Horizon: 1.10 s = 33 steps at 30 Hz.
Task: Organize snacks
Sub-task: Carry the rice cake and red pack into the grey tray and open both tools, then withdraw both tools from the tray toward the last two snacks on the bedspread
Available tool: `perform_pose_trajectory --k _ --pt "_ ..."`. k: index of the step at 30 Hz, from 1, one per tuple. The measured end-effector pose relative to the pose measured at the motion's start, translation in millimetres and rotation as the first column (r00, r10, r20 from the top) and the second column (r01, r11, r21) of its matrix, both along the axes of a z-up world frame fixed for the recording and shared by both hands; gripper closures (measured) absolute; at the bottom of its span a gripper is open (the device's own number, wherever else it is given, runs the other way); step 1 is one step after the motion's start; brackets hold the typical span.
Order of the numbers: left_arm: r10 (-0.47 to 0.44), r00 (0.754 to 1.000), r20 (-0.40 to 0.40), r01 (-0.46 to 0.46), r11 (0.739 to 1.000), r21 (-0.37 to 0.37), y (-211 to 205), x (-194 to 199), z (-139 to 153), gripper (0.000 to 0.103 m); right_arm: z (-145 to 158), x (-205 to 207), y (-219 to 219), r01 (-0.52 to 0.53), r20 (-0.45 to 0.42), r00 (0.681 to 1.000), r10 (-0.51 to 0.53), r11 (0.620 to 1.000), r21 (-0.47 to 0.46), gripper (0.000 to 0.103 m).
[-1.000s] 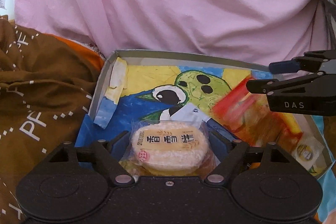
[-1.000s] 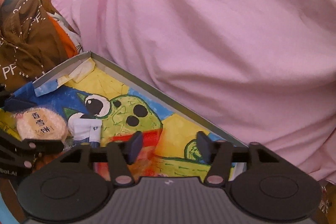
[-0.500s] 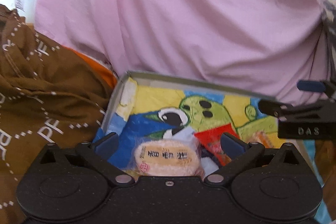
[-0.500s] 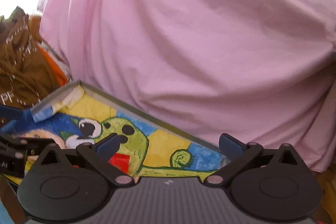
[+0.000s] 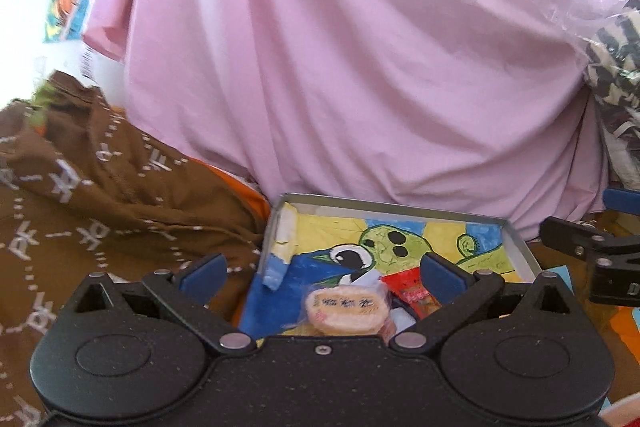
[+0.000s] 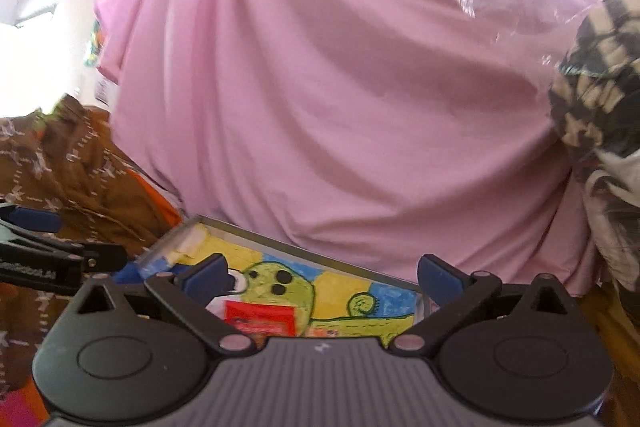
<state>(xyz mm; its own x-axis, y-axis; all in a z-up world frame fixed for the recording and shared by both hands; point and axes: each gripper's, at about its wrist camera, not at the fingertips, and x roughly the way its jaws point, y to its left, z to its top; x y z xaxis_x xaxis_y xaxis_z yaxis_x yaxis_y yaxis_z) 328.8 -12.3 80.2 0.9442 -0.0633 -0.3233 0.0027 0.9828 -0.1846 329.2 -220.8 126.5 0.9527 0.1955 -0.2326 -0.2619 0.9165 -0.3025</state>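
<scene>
Left gripper [image 5: 322, 271]: its jaws are standing wide apart and gripping nothing, hanging over the near end of the box.
Right gripper [image 6: 322, 273]: its jaws are also spreading wide and carrying nothing, hovering over the box's near right part; in the left view it is showing at the right edge, beside the box.
Cake [image 5: 347, 309]: a round pale snack in clear wrap with dark print is lying flat in the near middle of the box, between the left gripper's fingers in the view but touching neither.
Red packet [image 6: 260, 315]: it is lying in the box just right of the cake, its near end hiding behind the gripper bodies.
White packet [image 5: 364, 277]: a small pale wrapper is peeking out just beyond the cake; what it is cannot be told.
Box [image 5: 384, 203]: a shallow grey-walled tray is lying open, its floor showing a painted green creature on yellow and blue.
Brown cloth [image 5: 100, 195]: patterned fabric is bunching up left of the box, against its left wall.
Pink cloth [image 5: 340, 67]: it is draping behind the box's far wall, filling the far scene.
Checked cloth [image 6: 592, 99]: it is sitting far right under clear plastic.
</scene>
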Motion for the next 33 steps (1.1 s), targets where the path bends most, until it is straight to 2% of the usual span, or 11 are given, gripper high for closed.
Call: perform_pose_trajectory --k 7,13,22,33 --pt "-0.008 1.000 0.013 0.007 1.000 0.016 7.3 -48.7 4.1 0.001 1.6 -45.7 8.1 0.025 -0.025 0.999 -0.024 0.999 0.037 0.000" --pt "-0.036 0.999 0.004 0.036 0.999 0.038 7.3 -84.7 -0.8 0.001 -12.0 -80.8 3.6 0.074 -0.082 0.994 -0.066 0.993 0.094 0.000" --pt "-0.106 0.992 -0.074 0.113 0.989 0.094 2.3 -138.2 -26.6 0.001 -45.3 -137.9 -8.7 0.105 -0.177 0.980 -0.092 0.992 0.064 0.000" --pt "-0.118 0.975 -0.189 0.140 0.985 0.106 0.8 -191.1 -64.6 0.001 -91.4 -195.0 -26.4 0.160 -0.323 0.938 -0.129 0.985 0.071 0.000"
